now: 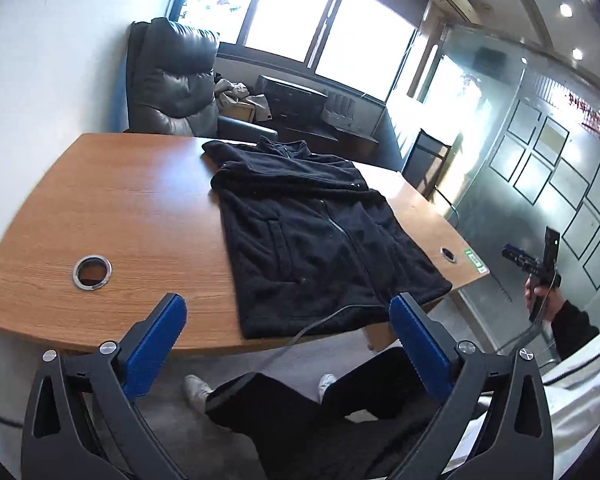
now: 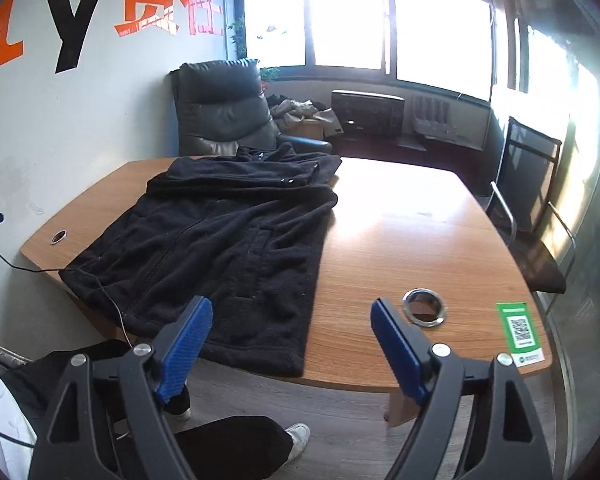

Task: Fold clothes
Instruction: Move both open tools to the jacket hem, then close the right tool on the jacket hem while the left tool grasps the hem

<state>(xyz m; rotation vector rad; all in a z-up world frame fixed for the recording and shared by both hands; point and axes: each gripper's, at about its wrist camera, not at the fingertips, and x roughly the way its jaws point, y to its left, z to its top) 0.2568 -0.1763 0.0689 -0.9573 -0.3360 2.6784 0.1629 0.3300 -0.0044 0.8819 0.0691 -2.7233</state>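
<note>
A black fleece jacket (image 1: 312,236) lies flat on the wooden table (image 1: 132,208), zipper up, collar at the far end, both sleeves folded across the chest. Its hem reaches the near table edge. My left gripper (image 1: 288,316) is open and empty, held above the near edge by the hem. My right gripper (image 2: 292,320) is open and empty, off the near edge beside the jacket (image 2: 220,240) hem's right corner. The right gripper also shows in the left wrist view (image 1: 540,264), off the table's right end.
Cable grommets (image 1: 92,272) (image 2: 424,306) sit in the table (image 2: 400,232). A green QR sticker (image 2: 520,334) lies near the right corner. A black leather armchair (image 2: 224,108) stands behind the table, a mesh chair (image 2: 536,216) at the right. My legs are below the near edge.
</note>
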